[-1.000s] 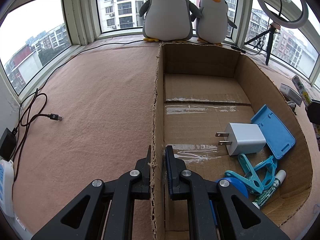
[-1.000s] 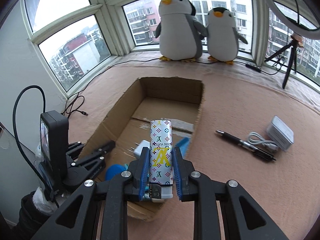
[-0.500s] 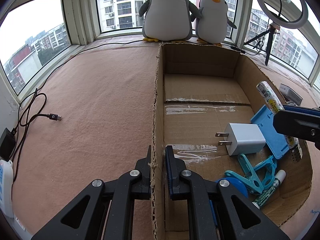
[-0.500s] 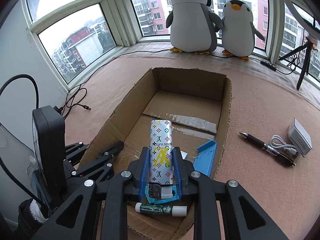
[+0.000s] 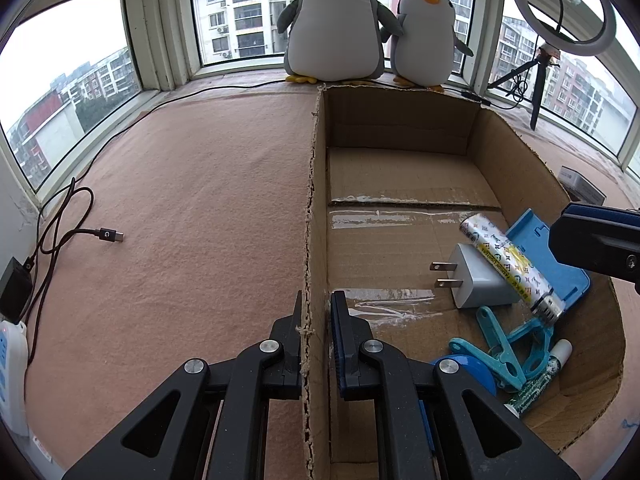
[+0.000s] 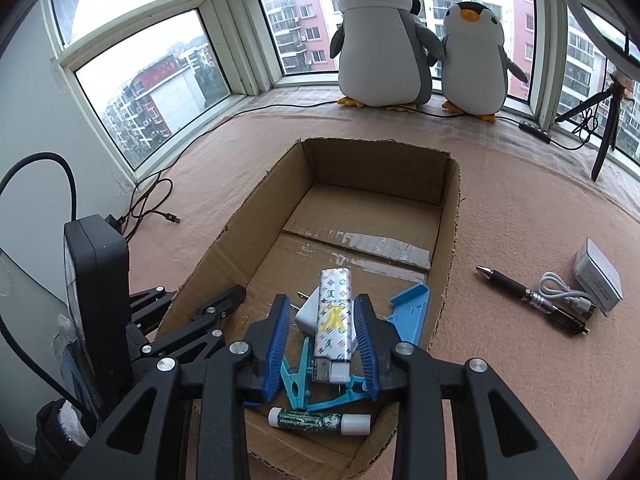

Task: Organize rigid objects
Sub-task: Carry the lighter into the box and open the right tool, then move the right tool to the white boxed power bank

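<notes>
Curved white-framed bay window [image 6: 168, 80] — grey daylight, apartment blocks outside; pinkish-brown felt-like platform surface [image 5: 192, 220] below.

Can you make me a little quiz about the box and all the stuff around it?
1. True or false: the black pen lies inside the cardboard box.
2. Pick one: what do the left tongs pinch? A) the box's wall B) the pen C) a clip
3. Count: how many plush penguins can you see?

Key
1. False. It lies on the pink mat beside the box.
2. A
3. Two
</notes>
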`<act>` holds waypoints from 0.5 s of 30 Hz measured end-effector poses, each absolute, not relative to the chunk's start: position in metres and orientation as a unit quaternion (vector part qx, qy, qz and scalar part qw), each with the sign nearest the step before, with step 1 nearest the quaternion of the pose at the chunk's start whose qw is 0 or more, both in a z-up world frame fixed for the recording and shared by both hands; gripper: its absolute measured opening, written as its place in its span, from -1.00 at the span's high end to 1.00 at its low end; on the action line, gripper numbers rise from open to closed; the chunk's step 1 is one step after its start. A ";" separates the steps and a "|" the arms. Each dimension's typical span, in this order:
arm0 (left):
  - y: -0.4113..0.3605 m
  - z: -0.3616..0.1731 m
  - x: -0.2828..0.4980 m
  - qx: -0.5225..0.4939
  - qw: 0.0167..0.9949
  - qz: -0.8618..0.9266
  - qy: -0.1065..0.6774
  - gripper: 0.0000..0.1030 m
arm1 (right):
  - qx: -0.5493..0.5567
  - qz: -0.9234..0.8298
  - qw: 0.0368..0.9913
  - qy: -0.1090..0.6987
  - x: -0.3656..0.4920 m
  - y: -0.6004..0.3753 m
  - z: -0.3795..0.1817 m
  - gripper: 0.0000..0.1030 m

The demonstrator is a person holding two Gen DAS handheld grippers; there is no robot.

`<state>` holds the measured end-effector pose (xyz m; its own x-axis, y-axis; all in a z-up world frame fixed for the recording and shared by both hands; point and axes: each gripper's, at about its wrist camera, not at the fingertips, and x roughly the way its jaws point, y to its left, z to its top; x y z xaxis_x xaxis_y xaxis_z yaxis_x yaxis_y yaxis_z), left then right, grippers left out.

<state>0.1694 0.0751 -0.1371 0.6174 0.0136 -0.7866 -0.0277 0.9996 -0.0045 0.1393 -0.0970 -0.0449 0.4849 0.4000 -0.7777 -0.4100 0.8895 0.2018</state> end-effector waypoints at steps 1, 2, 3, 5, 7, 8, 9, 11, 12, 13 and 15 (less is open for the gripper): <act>0.075 -0.137 0.169 -0.008 0.899 0.012 0.437 0.81 | -0.004 0.235 0.862 0.449 0.139 -0.098 -0.045 0.29; 0.075 -0.137 0.169 -0.008 0.899 0.012 0.437 0.81 | -0.002 0.235 0.862 0.449 0.139 -0.099 -0.044 0.23; 0.075 -0.137 0.170 -0.008 0.899 0.012 0.437 0.81 | 0.000 0.235 0.862 0.449 0.138 -0.101 -0.044 0.22; 0.075 -0.137 0.170 -0.008 0.899 0.012 0.437 0.81 | 0.002 0.232 0.862 0.450 0.137 -0.104 -0.044 0.14; 0.075 -0.137 0.170 -0.008 0.899 0.012 0.437 0.81 | 0.002 0.229 0.864 0.449 0.136 -0.108 -0.044 0.03; 0.075 -0.137 0.169 -0.008 0.899 0.012 0.437 0.81 | 0.002 0.227 0.864 0.449 0.136 -0.110 -0.044 0.01; 0.075 -0.137 0.169 -0.008 0.899 0.012 0.437 0.81 | 0.004 0.224 0.865 0.448 0.135 -0.114 -0.044 0.01; 0.075 -0.137 0.169 -0.008 0.899 0.012 0.437 0.81 | 0.009 0.219 0.866 0.448 0.135 -0.121 -0.043 -0.04; 0.075 -0.137 0.170 -0.008 0.899 0.012 0.437 0.81 | 0.013 0.217 0.867 0.449 0.135 -0.126 -0.043 -0.07; 0.075 -0.137 0.169 -0.008 0.899 0.012 0.437 0.81 | 0.017 0.216 0.867 0.449 0.135 -0.130 -0.042 -0.14; 0.075 -0.137 0.170 -0.008 0.899 0.012 0.437 0.81 | 0.024 0.210 0.868 0.449 0.135 -0.140 -0.041 -0.18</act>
<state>0.1697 0.0748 -0.1372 0.6177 0.0140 -0.7863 -0.0283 0.9996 -0.0044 0.1348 -0.1404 -0.0412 0.5078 0.3861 -0.7701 -0.3437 0.9105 0.2299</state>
